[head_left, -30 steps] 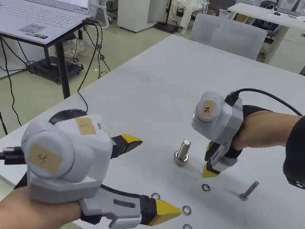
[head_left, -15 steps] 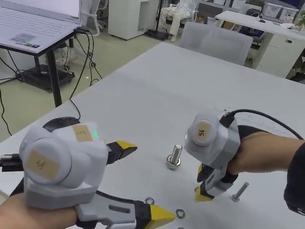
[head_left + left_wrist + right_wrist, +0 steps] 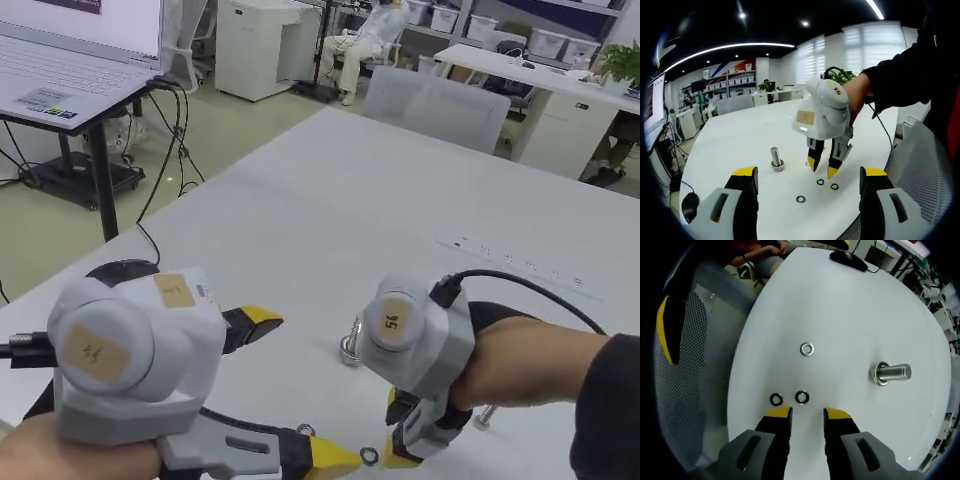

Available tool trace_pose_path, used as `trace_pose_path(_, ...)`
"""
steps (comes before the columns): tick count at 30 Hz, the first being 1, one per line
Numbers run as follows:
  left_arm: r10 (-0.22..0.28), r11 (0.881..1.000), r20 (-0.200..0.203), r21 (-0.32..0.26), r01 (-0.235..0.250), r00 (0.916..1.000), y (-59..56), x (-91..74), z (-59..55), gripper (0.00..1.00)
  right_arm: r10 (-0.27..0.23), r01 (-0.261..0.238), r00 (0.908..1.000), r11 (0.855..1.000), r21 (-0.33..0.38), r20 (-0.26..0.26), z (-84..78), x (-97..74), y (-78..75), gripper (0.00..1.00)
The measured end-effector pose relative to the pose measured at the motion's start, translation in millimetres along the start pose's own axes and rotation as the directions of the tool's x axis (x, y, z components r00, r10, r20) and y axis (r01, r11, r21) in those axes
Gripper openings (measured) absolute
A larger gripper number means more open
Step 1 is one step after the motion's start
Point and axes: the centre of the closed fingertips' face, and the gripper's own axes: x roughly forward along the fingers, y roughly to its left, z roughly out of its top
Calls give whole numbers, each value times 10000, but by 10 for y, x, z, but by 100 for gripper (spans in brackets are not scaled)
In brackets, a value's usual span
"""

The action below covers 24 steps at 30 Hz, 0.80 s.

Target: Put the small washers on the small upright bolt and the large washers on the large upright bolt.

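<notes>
Right gripper (image 3: pixel 808 413) pointed down at the table (image 3: pixel 850 320), jaws narrow, nothing between them. Just past the tips in the right gripper view, a dark washer (image 3: pixel 772 400) at 11 o'clock and a second dark washer (image 3: pixel 798 397) at 12, side by side, not touching. Farther out at 12 o'clock, a pale washer (image 3: pixel 803 349) lying flat by itself. At 2 o'clock, the upright bolt (image 3: pixel 890 373), head down and thread up, well apart from all three washers.

Left gripper (image 3: pixel 300 390) at 7 o'clock in the head view, jaws spread wide and empty, low over the near side of the table.

From the left gripper view, the right gripper seen side-on between those wide jaws, its tips close above the two dark washers; contact with the table impossible to tell. Upright bolt at 10 o'clock from those tips.

In the head view, that bolt half hidden behind the right gripper's body. Also there, a second bolt (image 3: pixel 483 416) lying flat at 3 o'clock from the right gripper's tips, just beside the hand.

Mouse (image 3: pixel 120 270) at 12 o'clock from the left gripper's body, near the table edge. Laptop (image 3: pixel 60 70) on a separate stand at 10 o'clock, grey chair (image 3: pixel 430 95) past the far edge at 1 o'clock.
</notes>
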Motion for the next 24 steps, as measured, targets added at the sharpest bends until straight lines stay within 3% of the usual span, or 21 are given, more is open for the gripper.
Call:
trace_pose_path(7,-113,9999,4,57,113,9999,-33,-11,9,83,86,-86,9999,10000,15,98,67,48,50,24)
trace_pose_path(24,-113,9999,75,18,112,9999,-36,-4,30,82,87,-86,10000,9999,-66,49,55,121,36,18)
